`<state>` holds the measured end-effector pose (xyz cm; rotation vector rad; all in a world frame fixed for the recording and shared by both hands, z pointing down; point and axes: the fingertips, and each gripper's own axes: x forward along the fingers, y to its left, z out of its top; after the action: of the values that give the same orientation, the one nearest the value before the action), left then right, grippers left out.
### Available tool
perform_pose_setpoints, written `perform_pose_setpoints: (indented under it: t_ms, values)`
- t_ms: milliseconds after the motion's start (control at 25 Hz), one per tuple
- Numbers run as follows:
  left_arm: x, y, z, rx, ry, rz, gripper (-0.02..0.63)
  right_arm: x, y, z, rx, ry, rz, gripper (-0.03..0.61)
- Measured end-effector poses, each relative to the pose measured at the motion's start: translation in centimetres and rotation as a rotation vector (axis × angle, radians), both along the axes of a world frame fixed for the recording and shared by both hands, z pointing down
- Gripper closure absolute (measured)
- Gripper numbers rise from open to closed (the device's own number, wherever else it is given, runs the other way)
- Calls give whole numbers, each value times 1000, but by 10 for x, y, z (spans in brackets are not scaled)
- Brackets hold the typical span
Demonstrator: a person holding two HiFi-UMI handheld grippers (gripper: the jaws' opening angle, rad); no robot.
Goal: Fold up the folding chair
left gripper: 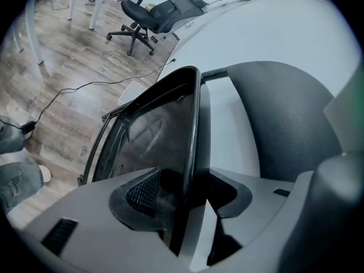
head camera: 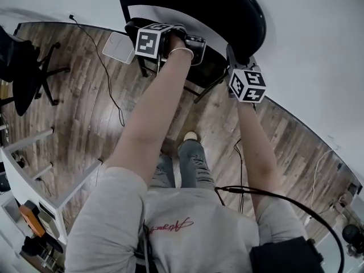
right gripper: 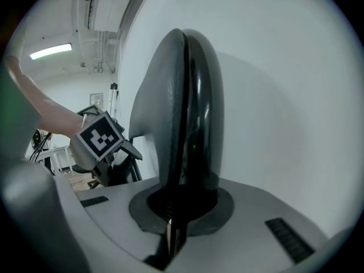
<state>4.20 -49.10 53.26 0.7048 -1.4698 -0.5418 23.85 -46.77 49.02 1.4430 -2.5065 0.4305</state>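
A wood-plank floor (head camera: pixel 85 112) meets a plain white wall (head camera: pixel 318 50), and the folding chair (head camera: pixel 227 10) stands against that wall, at the far end of the person's outstretched arms.

The right gripper (right gripper: pixel 173 220) has its jaws together on the thin edge of the backrest (right gripper: pixel 182 107). The edge runs straight down into the dark slot between them, so the pads themselves are hidden. From here the backrest is seen edge-on: a tall, rounded oval, matte grey on its left face and glossy black on its right.

The left gripper (left gripper: pixel 185 206) has its jaws apart. The slim black rim of the seat (left gripper: pixel 153 135) stands between them, and the ribbed left pad is visibly clear of it. Whether the right pad touches the rim is hard to make out. The seat is dark and smooth inside a thin metal frame. To its right is a white strip, then the backrest's padded grey curve.

In the head view each gripper's marker cube (head camera: pixel 152 41) covers much of that gripper, and the chair's legs are mostly hidden behind the arms. Near the chair, a flat pale square thing (head camera: pixel 118 47) lies on the floor beside a thin black cable (head camera: pixel 108 84). At the far left a black office chair (head camera: pixel 25 73) is cut off by the frame.
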Motion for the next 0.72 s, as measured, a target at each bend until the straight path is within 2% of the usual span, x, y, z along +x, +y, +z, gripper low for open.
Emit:
perform_pose_setpoints:
  t_ms: [320, 400, 480, 520, 640, 720]
  values:
    - [4, 3, 2, -28, -18, 13, 382, 6, 6, -8, 4, 44, -44, 560]
    - [3, 1, 1, -29, -14, 18, 380, 4, 7, -11, -2, 7, -28, 540]
    - [3, 0, 1, -16, -19, 37, 380, 3, 11, -7, -19, -53, -7, 415]
    - [4, 1, 1, -6, -24, 56, 380, 6, 15, -4, -22, -76, 14, 393]
    - [5, -1, 4, -6, -23, 85, 377, 25, 32, 5, -42, -125, 86, 376]
    - [3, -4, 12, -95, -58, 107, 379, 32, 48, 11, -62, -129, 111, 373]
